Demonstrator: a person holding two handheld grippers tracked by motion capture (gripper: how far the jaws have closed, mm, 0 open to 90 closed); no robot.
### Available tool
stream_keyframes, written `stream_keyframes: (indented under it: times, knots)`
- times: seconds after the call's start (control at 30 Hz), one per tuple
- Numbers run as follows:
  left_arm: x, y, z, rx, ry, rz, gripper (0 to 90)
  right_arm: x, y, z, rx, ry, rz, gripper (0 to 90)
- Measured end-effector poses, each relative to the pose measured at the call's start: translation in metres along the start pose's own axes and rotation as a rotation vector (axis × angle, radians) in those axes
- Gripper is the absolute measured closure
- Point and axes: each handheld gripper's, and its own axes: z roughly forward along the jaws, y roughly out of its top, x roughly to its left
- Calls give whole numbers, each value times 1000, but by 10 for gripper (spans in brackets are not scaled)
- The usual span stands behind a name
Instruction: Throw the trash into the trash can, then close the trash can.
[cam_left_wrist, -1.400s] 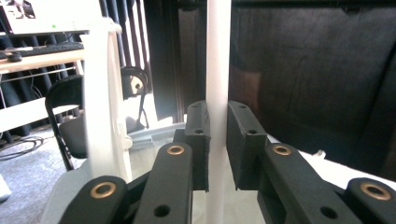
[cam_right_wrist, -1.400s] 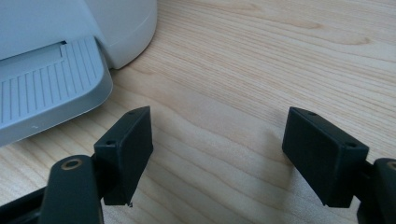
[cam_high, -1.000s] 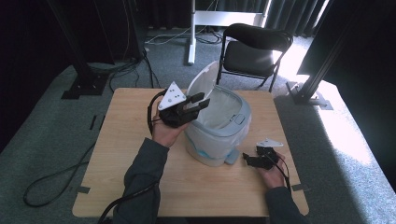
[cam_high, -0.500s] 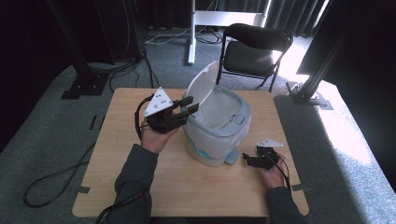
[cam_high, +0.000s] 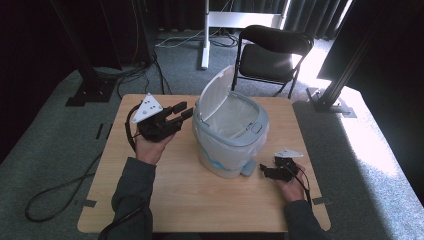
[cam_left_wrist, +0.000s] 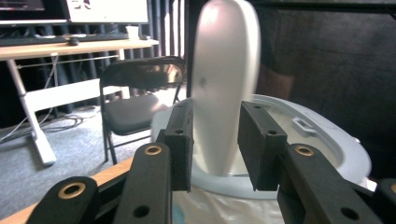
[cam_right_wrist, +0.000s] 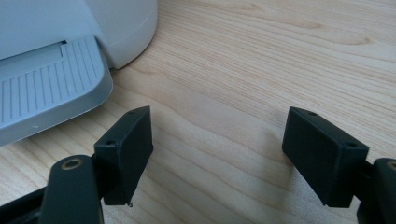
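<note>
L tool (cam_high: 184, 112) farther from lid (cam_high: 218, 90) edge.

a light wooden tabletop (cam_high: 210, 200) stands on grey carpet. a white pedal bin (cam_high: 227, 145) with its lid up sits right of centre, its grey foot pedal (cam_right_wrist: 42, 100) resting on the wood.

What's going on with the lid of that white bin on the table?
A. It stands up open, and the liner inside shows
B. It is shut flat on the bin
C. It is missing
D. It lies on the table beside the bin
A: the lid stands upright at the back of the bin, with the white liner visible inside.
</note>
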Motion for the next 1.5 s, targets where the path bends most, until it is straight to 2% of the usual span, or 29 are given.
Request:
stream_keyframes:
  times: [0.2,0.33,0.43,0.57,0.7,1.07,1.5]
  knots:
    - [12,0,-1,3,27,-36,661,0,0,0,0,0,0,237]
    - [19,-1,2,15,22,-64,659,0,0,0,0,0,0,237]
    - [21,0,5,23,18,-70,658,0,0,0,0,0,0,237]
    - [22,1,9,25,8,-77,650,0,0,0,0,0,0,237]
    - [23,2,16,38,-23,-94,647,0,0,0,0,0,0,237]
    - [24,5,22,31,-50,-113,662,0,0,0,0,0,0,237]
    - [20,10,33,33,-73,-109,697,0,0,0,0,0,0,237]
